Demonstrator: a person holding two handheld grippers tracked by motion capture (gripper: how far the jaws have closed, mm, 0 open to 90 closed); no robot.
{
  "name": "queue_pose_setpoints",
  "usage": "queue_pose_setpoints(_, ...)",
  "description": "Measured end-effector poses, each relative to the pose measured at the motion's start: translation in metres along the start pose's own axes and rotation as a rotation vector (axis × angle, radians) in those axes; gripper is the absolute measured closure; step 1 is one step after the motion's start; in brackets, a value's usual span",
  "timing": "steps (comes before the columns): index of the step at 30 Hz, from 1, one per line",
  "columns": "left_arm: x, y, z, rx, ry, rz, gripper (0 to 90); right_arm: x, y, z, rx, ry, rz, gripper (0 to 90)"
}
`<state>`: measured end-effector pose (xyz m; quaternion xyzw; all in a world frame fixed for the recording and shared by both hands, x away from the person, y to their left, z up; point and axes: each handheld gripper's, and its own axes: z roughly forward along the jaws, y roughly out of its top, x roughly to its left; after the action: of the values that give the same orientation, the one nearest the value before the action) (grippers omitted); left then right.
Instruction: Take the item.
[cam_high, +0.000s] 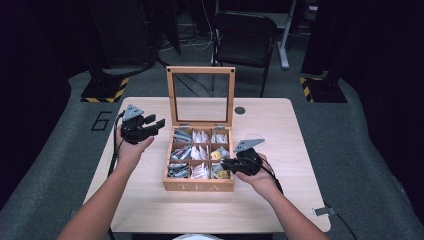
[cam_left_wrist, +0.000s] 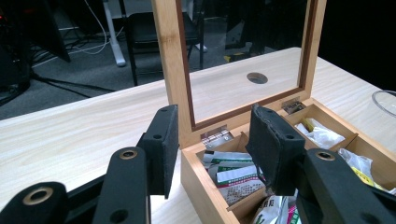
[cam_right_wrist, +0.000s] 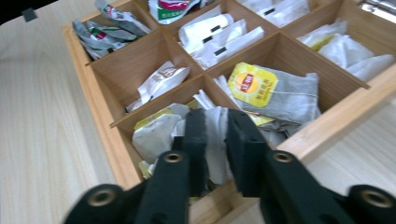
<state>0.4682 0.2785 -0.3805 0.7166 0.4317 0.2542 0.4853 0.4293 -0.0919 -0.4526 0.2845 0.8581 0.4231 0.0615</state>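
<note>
A wooden tea box stands mid-table, its glass lid upright. Its compartments hold several tea bags. My right gripper reaches into the front right compartment. In the right gripper view, this gripper is shut on a white tea bag, beside a yellow-labelled bag. A hand holds my left gripper above the table, left of the box. In the left gripper view, this gripper stands open with nothing between its pads, and the box's back left corner lies beyond them.
A round cable hole sits in the table behind the box at the right. A black chair stands beyond the far edge. In the left gripper view, a clear glass rim shows at the right edge.
</note>
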Motion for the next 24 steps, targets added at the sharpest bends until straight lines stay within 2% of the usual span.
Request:
queue_pose_setpoints(2, 0.0, 0.0, 0.0, -0.002, 0.001, -0.004, 53.1, 0.001, 0.0, 0.001, -0.001, 0.013, -0.014, 86.0)
queue_pose_setpoints(5, 0.0, 0.0, -0.001, -0.004, 0.001, -0.001, 53.1, 0.003, 0.002, 0.0, -0.011, 0.026, -0.023, 88.8)
queue_pose_setpoints(15, -0.001, 0.0, 0.0, -0.002, 0.003, 0.0, 53.1, 0.006, 0.006, -0.003, -0.029, 0.034, -0.043, 89.4)
queue_pose_setpoints(18, -0.001, 0.001, 0.0, -0.003, 0.004, -0.002, 53.1, 0.007, 0.014, -0.008, -0.042, 0.036, -0.043, 89.5)
queue_pose_setpoints(24, -0.001, 0.002, -0.002, -0.001, 0.002, 0.0, 53.1, 0.009, 0.03, -0.017, -0.056, 0.025, -0.085, 89.5)
